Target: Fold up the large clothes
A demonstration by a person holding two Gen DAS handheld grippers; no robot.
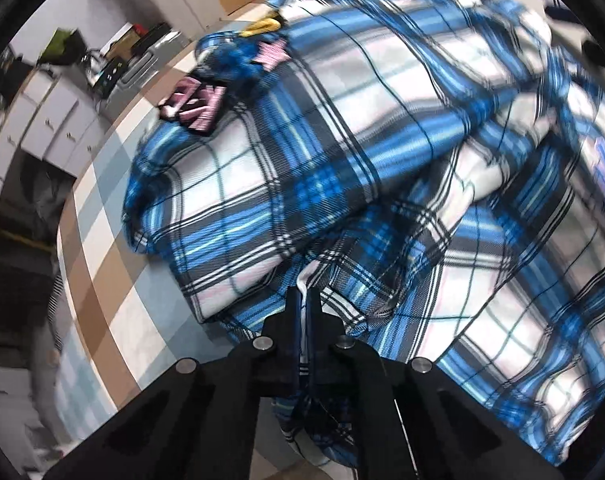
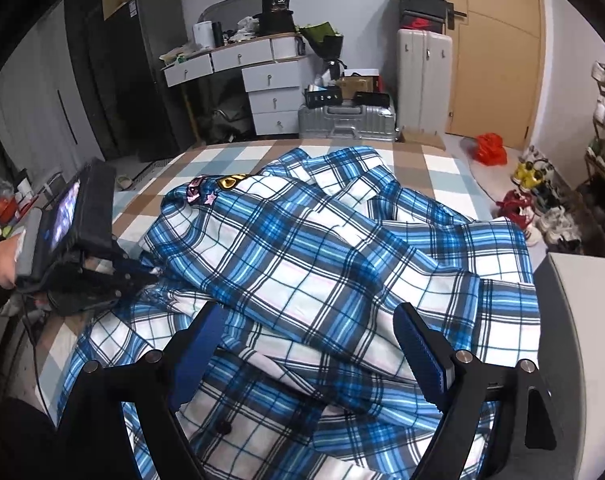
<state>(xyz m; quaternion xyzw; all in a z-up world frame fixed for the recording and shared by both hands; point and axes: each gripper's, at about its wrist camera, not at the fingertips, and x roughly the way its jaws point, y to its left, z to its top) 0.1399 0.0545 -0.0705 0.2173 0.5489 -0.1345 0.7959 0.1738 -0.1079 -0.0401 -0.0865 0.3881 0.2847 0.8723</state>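
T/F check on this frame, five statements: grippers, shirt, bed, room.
1. The left gripper is shut on the shirt. True.
2. The right gripper is clamped on a sleeve. False: its jaws stand open above the shirt, gripping nothing.
3. The shirt is plain red. False: it is blue, white and black plaid, with pink and yellow patches.
4. The shirt lies on a bed with a checked cover. True.
5. The door stands wide open. False: it is closed.
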